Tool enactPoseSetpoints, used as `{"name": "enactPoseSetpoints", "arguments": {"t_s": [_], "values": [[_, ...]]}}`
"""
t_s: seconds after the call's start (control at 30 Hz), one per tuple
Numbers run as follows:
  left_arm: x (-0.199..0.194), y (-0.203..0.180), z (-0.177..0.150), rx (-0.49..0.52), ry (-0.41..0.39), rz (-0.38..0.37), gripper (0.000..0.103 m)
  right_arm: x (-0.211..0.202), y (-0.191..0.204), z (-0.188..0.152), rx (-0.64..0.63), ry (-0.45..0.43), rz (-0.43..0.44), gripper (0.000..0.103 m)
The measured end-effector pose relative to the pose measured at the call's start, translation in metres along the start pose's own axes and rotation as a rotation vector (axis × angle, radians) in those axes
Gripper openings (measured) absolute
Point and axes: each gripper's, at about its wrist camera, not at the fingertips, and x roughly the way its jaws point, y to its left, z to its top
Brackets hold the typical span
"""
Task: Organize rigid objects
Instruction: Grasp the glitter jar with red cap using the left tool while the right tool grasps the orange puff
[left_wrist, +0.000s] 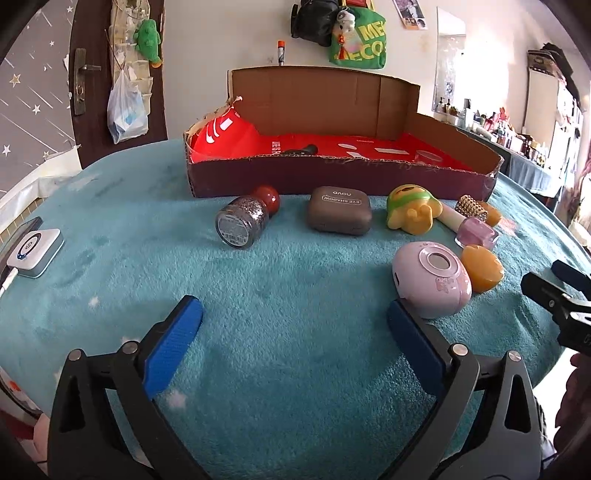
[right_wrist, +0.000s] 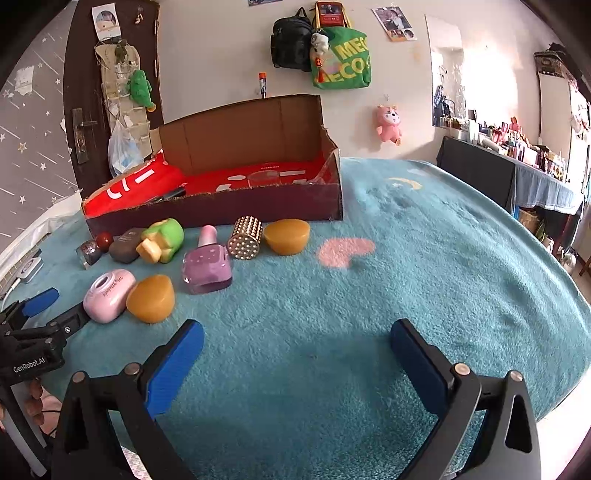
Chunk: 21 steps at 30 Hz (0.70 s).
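Note:
Small rigid objects lie on a teal blanket before an open cardboard box (left_wrist: 332, 177) (right_wrist: 258, 206) with a red lining. In the left wrist view: a glitter jar (left_wrist: 242, 223) with a red ball, a brown eyeshadow case (left_wrist: 338, 214), a yellow-green toy (left_wrist: 410, 212), a pink nail polish bottle (left_wrist: 474, 232), a studded gold cylinder (left_wrist: 472, 206), an orange piece (left_wrist: 482, 267) and a pink oval case (left_wrist: 432, 282). My left gripper (left_wrist: 295, 317) is open and empty; its right finger is close to the pink case. My right gripper (right_wrist: 297, 339) is open and empty, right of the objects.
A white device (left_wrist: 35, 251) lies at the blanket's left edge. A pink heart patch (right_wrist: 345, 251) marks the blanket. A door (left_wrist: 96, 81) and wall stand behind the box. A cluttered table (right_wrist: 517, 173) is at the far right.

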Motion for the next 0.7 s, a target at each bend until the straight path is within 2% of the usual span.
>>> {"name": "enactPoseSetpoints", "arguments": {"t_s": [0.17, 0.33, 0.4, 0.5, 0.7], "values": [[0.000, -0.001, -0.001, 0.005, 0.001, 0.005, 0.103, 0.002, 0.004, -0.001, -0.021, -0.001, -0.024, 0.103], [0.001, 0.002, 0.010, -0.006, 0.054, -0.018, 0.103, 0.002, 0.004, 0.004, -0.009, 0.008, -0.013, 0.103], [-0.001, 0.006, 0.019, -0.016, 0.049, -0.036, 0.103, 0.002, 0.004, 0.011, -0.004, 0.010, -0.008, 0.103], [-0.002, 0.011, 0.036, -0.008, 0.031, -0.023, 0.103, 0.000, 0.004, 0.029, -0.002, -0.011, -0.014, 0.103], [0.012, 0.026, 0.064, 0.023, 0.068, -0.020, 0.103, 0.017, 0.001, 0.060, -0.022, 0.026, -0.071, 0.103]]}}
